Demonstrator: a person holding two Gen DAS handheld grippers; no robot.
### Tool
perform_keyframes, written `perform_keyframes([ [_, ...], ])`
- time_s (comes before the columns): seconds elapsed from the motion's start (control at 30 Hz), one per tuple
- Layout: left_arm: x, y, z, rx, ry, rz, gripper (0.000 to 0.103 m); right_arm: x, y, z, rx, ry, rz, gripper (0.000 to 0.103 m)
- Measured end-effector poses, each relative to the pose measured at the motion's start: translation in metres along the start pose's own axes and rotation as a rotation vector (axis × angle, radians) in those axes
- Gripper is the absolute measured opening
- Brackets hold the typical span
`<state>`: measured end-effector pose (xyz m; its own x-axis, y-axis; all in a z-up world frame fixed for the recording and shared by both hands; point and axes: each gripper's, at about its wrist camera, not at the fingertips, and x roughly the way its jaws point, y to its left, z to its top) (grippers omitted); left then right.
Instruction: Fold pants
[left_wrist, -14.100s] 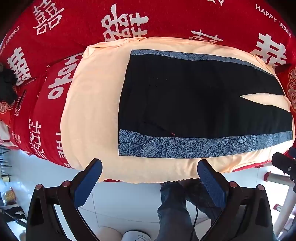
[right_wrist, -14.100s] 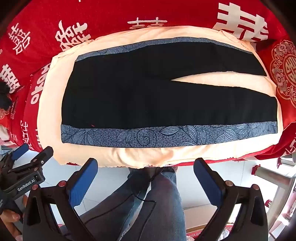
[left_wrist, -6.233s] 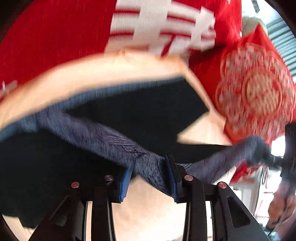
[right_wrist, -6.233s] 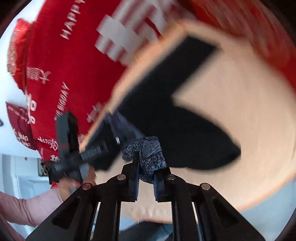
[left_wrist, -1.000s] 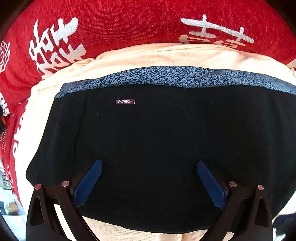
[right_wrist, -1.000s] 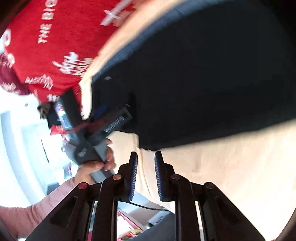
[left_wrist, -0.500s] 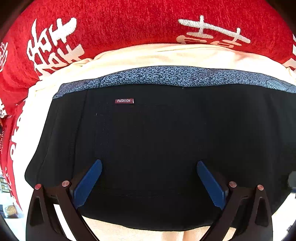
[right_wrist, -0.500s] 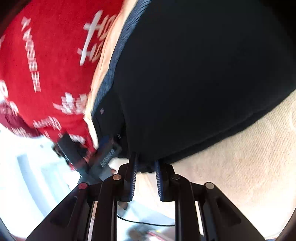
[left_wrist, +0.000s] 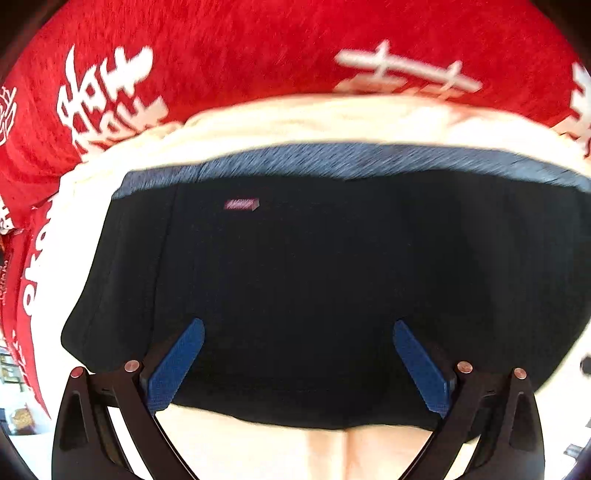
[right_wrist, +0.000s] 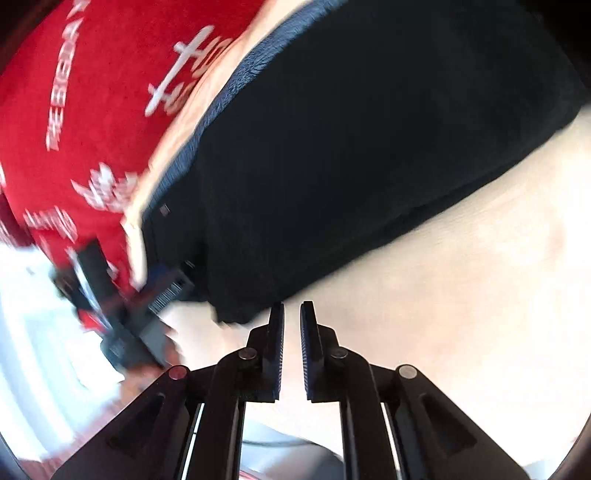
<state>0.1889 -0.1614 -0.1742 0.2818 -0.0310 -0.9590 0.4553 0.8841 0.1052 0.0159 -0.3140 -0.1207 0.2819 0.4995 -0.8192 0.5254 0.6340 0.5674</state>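
Note:
The black pants lie folded lengthwise on a cream towel, with a blue patterned stripe along the far edge and a small red label. My left gripper is open and empty, hovering over the near part of the pants. In the right wrist view the pants fill the upper part. My right gripper has its jaws nearly closed with nothing between them, just off the pants' near corner over the towel. The left gripper shows blurred at the left there.
A red blanket with white characters covers the surface beyond the towel, and it also shows in the right wrist view. The towel's near edge and a bright floor lie at the left.
The left gripper has drawn back a little from the pants; its view is blurred. The right gripper has moved along the pants' near edge, jaws still nearly closed and empty.

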Motion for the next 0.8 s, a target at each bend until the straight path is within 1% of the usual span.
perform_keyframes([
  [0.07,-0.013,-0.018,0.002,0.017,-0.024,-0.028,0.103,-0.027,0.002,0.008,-0.074,-0.069,-0.077,0.012],
  [0.1,-0.016,-0.029,0.003,0.028,-0.027,-0.040,0.103,-0.039,0.004,0.016,-0.112,-0.111,-0.120,0.018],
  [0.13,-0.016,-0.041,0.003,0.040,-0.019,-0.050,0.103,-0.047,0.007,0.023,-0.141,-0.141,-0.153,0.027],
  [0.17,-0.013,-0.053,0.002,0.051,-0.003,-0.057,0.103,-0.053,0.007,0.033,-0.170,-0.171,-0.188,0.029],
  [0.23,0.003,-0.074,-0.007,0.073,0.051,-0.061,0.103,-0.054,0.002,0.050,-0.225,-0.171,-0.257,0.029],
  [0.27,0.005,-0.076,-0.012,0.065,0.039,-0.053,0.103,-0.050,-0.003,0.055,-0.243,-0.154,-0.300,0.029],
  [0.3,0.002,-0.075,-0.015,0.041,0.011,-0.051,0.103,-0.041,-0.016,0.057,-0.252,-0.121,-0.372,0.028],
  [0.33,0.001,-0.074,-0.017,0.035,0.015,-0.054,0.103,-0.038,-0.024,0.057,-0.245,-0.108,-0.381,0.023],
  [0.37,0.000,-0.073,-0.019,0.032,0.023,-0.056,0.103,-0.044,-0.034,0.053,-0.236,-0.140,-0.325,0.022],
  [0.43,-0.003,-0.074,-0.020,0.033,0.042,-0.046,0.103,-0.049,-0.039,0.048,-0.235,-0.131,-0.336,0.020],
  [0.47,-0.005,-0.076,-0.020,0.037,0.053,-0.039,0.103,-0.050,-0.040,0.046,-0.233,-0.129,-0.351,0.020],
  [0.5,-0.008,-0.078,-0.019,0.042,0.065,-0.030,0.103,-0.052,-0.042,0.043,-0.223,-0.124,-0.382,0.025],
  [0.53,-0.010,-0.079,-0.017,0.046,0.076,-0.025,0.103,-0.053,-0.045,0.041,-0.212,-0.116,-0.372,0.025],
  [0.57,-0.013,-0.083,-0.015,0.045,0.086,-0.020,0.103,-0.055,-0.047,0.038,-0.199,-0.115,-0.340,0.025],
  [0.63,-0.018,-0.091,-0.009,0.037,0.099,-0.027,0.103,-0.066,-0.058,0.033,-0.161,-0.123,-0.304,0.025],
  [0.7,-0.024,-0.105,-0.001,0.041,0.106,-0.035,0.103,-0.069,-0.061,0.029,-0.124,-0.116,-0.272,0.025],
  [0.8,-0.037,-0.121,0.010,0.064,0.099,-0.051,0.103,-0.072,-0.066,0.023,-0.092,-0.103,-0.252,0.025],
])
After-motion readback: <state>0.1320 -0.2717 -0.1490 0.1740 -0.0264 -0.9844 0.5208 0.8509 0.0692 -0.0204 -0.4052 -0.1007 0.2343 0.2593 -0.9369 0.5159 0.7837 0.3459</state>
